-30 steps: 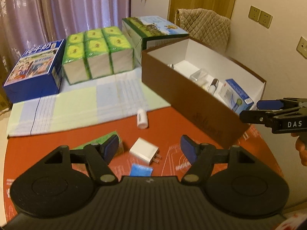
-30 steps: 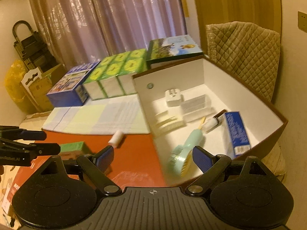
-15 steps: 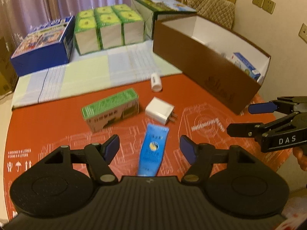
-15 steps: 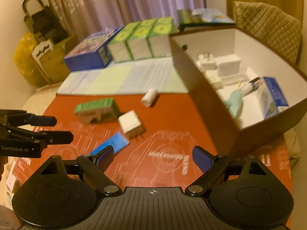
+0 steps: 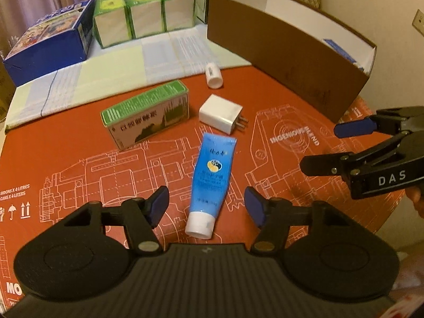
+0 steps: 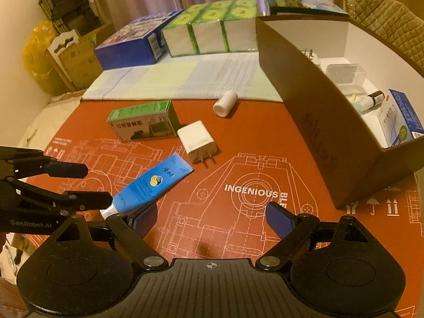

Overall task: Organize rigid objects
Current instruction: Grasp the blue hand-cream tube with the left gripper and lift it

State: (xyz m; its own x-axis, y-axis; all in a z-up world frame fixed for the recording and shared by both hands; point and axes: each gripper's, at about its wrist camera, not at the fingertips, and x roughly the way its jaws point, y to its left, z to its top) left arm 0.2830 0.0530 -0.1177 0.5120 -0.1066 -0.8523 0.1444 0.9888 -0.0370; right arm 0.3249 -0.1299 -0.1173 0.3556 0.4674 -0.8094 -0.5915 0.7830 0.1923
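A blue tube [image 5: 212,177] with a white cap lies on the red mat, between the open fingers of my left gripper [image 5: 206,208]; it also shows in the right wrist view [image 6: 151,185]. Beyond it lie a white charger plug [image 5: 221,118], a green box [image 5: 147,118] and a small white bottle [image 5: 213,75]. My right gripper [image 6: 210,221] is open and empty over bare mat; in the left wrist view it [image 5: 334,145] hovers at the right. The brown storage box [image 6: 304,111] holds several items.
A blue carton [image 5: 50,42], green tissue packs [image 5: 140,18] and a picture box [image 6: 299,2] stand at the back on a pale cloth [image 5: 119,71]. A quilted chair [image 6: 384,23] is behind the brown box. A wall stands to the right.
Both grippers pulled back from the brown box toward me and lowered over the mat. The blue tube now lies between my left fingers. Both stay open.
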